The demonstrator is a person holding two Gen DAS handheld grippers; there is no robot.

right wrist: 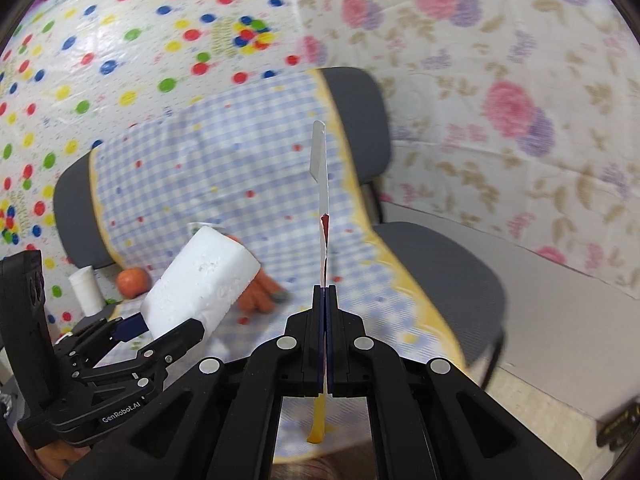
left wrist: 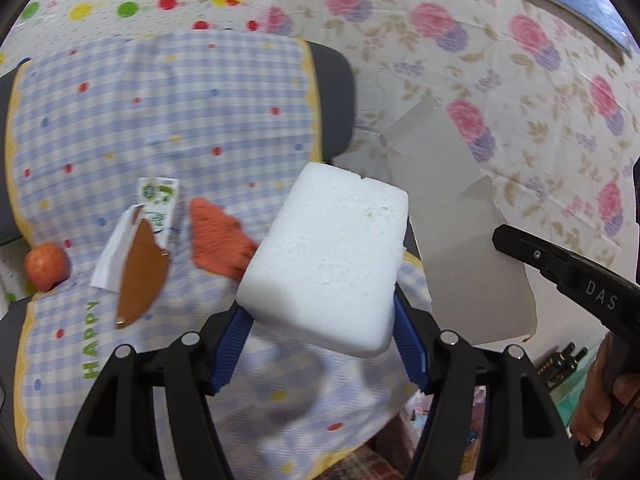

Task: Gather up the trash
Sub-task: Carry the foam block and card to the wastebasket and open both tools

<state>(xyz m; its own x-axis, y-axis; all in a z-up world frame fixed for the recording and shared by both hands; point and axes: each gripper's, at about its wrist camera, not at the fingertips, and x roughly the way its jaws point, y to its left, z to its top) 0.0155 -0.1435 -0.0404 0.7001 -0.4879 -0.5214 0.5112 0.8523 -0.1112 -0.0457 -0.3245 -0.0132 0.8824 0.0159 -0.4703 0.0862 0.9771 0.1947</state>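
2 pieces are already held: the left gripper clamps a foam block, the right gripper pinches flat cardboard edge-on. Remaining scraps lie left of the left gripper, nearer it.

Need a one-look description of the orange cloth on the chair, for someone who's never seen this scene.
Find the grey chair draped with a blue checked sheet. On the sheet, the orange cloth lies just right of a small carton and a brown card scrap. It is the only soft, fuzzy, crumpled piece; the round orange fruit sits far off at the sheet's edge.
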